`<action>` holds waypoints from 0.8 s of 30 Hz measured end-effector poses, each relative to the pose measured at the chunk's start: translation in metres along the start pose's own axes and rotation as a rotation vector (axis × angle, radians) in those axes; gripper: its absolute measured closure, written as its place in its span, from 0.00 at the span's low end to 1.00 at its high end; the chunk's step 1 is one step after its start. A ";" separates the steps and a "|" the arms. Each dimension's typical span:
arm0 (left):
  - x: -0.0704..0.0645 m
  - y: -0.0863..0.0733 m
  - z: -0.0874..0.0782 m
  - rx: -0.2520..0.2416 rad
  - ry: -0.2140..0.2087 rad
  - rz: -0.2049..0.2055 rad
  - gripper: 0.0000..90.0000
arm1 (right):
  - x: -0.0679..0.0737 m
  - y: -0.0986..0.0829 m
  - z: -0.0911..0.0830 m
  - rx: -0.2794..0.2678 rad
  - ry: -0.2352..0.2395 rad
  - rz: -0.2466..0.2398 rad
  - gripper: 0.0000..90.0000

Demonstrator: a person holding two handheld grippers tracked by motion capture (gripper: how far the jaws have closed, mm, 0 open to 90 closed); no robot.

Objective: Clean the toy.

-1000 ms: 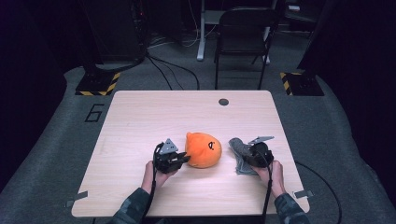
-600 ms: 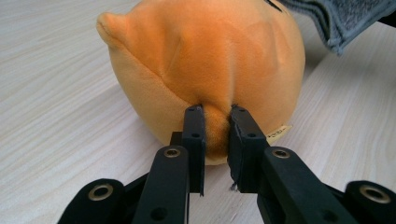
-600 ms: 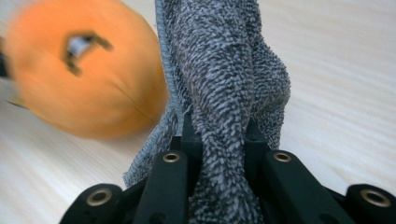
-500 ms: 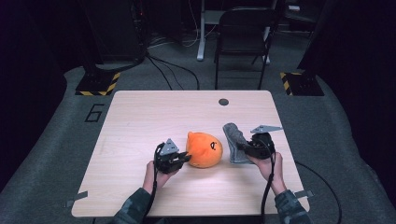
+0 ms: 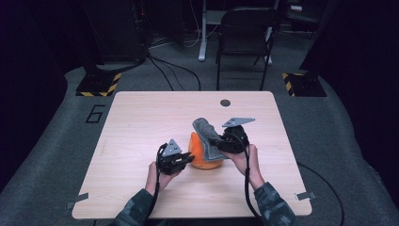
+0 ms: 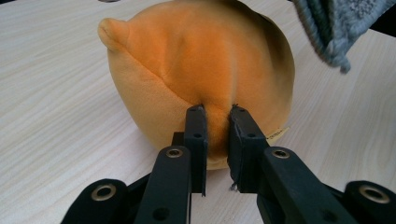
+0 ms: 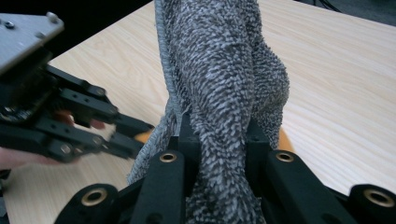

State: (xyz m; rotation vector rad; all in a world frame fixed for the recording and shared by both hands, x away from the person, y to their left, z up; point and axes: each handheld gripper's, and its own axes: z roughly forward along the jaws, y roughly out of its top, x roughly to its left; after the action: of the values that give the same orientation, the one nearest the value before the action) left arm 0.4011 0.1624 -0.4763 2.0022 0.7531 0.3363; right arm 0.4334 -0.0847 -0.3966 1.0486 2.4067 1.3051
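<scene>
The wooden tabletop [image 5: 141,122] carries everything, its near edge toward the person, whose forearms in camouflage sleeves [image 5: 273,207] come in over that edge. A small dark round disc [image 5: 225,102] sits close to the far edge, right of its middle, well apart from the work.

The orange plush toy [image 5: 203,155] rests on the tabletop nearer the near edge than the far one, a little right of centre. In the left gripper view it is a rounded, soft body [image 6: 196,79] with a small nub at its upper left and a pale tag at its lower right.

A grey chenille cloth [image 5: 207,136] hangs over the toy's right side — lifted, folded lengthwise, its upper end rising toward the far edge. In the right gripper view its nubby pile [image 7: 219,84] stands up tall between the jaws.

The left gripper [image 5: 187,160] lies just left of the toy, and its jaws pinch a fold of the orange fabric low on the toy's side, nearly together. The right gripper [image 5: 215,141] is just right of the toy, clamped on the cloth — the jaws grip a thick bunch of it.
</scene>
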 end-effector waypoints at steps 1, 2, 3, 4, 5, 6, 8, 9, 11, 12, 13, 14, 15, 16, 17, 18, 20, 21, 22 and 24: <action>0.000 0.000 0.000 -0.004 0.000 0.001 0.88 | 0.005 0.004 0.005 0.001 0.010 -0.007 0.83; -0.001 0.000 0.000 -0.008 -0.002 -0.010 0.88 | 0.009 0.006 0.008 0.002 0.019 -0.012 0.83; -0.001 0.000 0.000 -0.010 -0.004 -0.009 0.88 | 0.012 0.007 0.012 0.009 0.023 -0.016 0.83; -0.001 0.000 0.000 -0.010 -0.003 -0.004 0.88 | 0.016 0.008 0.018 0.016 0.034 -0.023 0.83; -0.001 0.000 0.000 -0.011 -0.005 -0.008 0.88 | 0.018 0.008 0.022 0.027 0.027 -0.032 0.83; -0.002 0.000 0.000 -0.016 -0.005 -0.015 0.88 | 0.020 0.008 0.025 0.039 0.021 -0.040 0.83; -0.001 0.000 0.000 -0.015 -0.004 -0.012 0.89 | 0.022 0.006 0.032 0.066 0.003 -0.057 0.83; -0.001 0.000 0.000 -0.012 -0.003 -0.010 0.89 | 0.023 0.004 0.036 0.076 -0.009 -0.069 0.83; -0.001 0.000 0.001 -0.009 0.003 0.000 0.89 | 0.023 0.002 0.039 0.088 -0.020 -0.077 0.83; -0.001 0.000 0.001 -0.005 0.003 -0.002 0.89 | 0.023 0.001 0.040 0.092 -0.030 -0.089 0.83; -0.001 0.000 0.001 -0.004 0.004 -0.004 0.89 | 0.023 -0.001 0.040 0.094 -0.029 -0.082 0.83; -0.001 0.000 0.001 -0.004 0.004 -0.005 0.89 | 0.021 -0.001 0.040 0.091 -0.031 -0.092 0.83; -0.002 0.000 0.001 -0.001 0.001 -0.009 0.89 | 0.021 -0.002 0.039 0.094 -0.034 -0.089 0.83; -0.002 0.000 0.001 -0.002 0.001 -0.013 0.89 | 0.020 -0.002 0.038 0.094 -0.035 -0.083 0.83; -0.002 0.000 0.001 -0.001 0.000 -0.009 0.89 | 0.019 -0.003 0.038 0.094 -0.033 -0.086 0.83; -0.002 0.000 0.002 0.000 0.000 -0.009 0.89 | 0.019 -0.004 0.037 0.091 -0.038 -0.081 0.83; -0.002 -0.001 0.002 0.001 -0.002 -0.010 0.89 | 0.018 -0.005 0.035 0.090 -0.039 -0.077 0.83; -0.002 -0.001 0.002 0.002 -0.002 -0.010 0.89 | 0.018 -0.006 0.034 0.088 -0.042 -0.081 0.83; -0.002 -0.001 0.002 0.000 0.001 -0.010 0.89 | 0.017 -0.006 0.033 0.091 -0.040 -0.083 0.83; -0.002 -0.001 0.002 0.000 0.001 -0.010 0.89 | 0.017 -0.007 0.032 0.091 -0.044 -0.081 0.82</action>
State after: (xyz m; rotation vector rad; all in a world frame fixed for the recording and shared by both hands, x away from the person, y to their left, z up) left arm 0.4002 0.1602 -0.4775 1.9978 0.7637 0.3308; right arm 0.4337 -0.0552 -0.4183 0.9810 2.4690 1.1439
